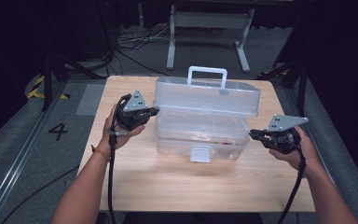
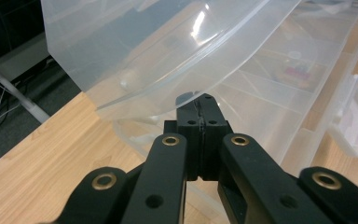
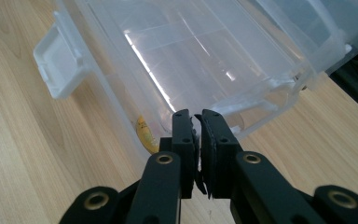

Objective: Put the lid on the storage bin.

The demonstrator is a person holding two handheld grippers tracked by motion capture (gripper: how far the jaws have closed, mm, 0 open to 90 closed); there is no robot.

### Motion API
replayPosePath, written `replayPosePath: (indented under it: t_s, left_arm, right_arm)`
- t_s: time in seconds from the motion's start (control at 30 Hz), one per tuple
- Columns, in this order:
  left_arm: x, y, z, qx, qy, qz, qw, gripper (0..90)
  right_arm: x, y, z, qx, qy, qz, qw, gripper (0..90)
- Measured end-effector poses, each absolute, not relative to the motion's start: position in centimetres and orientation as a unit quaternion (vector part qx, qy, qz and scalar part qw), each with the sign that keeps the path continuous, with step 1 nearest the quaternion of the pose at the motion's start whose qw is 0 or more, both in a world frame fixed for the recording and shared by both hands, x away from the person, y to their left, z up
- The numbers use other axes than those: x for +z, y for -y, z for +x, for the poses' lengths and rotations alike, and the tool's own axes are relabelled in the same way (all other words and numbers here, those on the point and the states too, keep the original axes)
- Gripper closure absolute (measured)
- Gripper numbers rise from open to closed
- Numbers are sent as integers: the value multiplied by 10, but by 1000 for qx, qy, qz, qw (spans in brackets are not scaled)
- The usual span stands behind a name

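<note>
The clear box (image 1: 200,135) lies long axis crosswise, latch toward the person.

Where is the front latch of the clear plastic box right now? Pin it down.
In the high view the latch hangs open at the middle of the clear box's front wall, on the wooden table, between the left gripper and right gripper.

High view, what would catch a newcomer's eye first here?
The clear plastic toolbox at the middle of the wooden table, its lid raised, white handle on top and front latch hanging down. Then the two black grippers flanking it: the left gripper, jaws shut, at the lid's left edge, and the right gripper, jaws shut, by the box's right end.
</note>
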State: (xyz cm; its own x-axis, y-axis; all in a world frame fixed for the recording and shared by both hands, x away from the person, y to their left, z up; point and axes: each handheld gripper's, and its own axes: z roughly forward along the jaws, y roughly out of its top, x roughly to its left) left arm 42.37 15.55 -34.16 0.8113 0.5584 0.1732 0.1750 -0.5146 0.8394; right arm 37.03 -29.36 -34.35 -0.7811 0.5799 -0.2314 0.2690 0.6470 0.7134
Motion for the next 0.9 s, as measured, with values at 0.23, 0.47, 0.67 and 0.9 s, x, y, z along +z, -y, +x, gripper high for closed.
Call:
replayPosePath:
  t_s: [0.23,0.47,0.67,0.9]
  left_arm:
    - [-351,-159,421,210,-216,835,461,900]
    - [-359,-164,416,194,-221,835,465,900]
    - [-366,-168,414,188,-228,832,470,900]
    - [-371,-172,414,185,-231,838,459,900]
  right_arm:
    - [-349,295,368,348,-877,246,221,848]
    - [-352,298,365,352,-875,247,222,851]
    - [-353,300,364,356,-872,252,224,851]
    - [-358,300,365,353,-874,254,219,846]
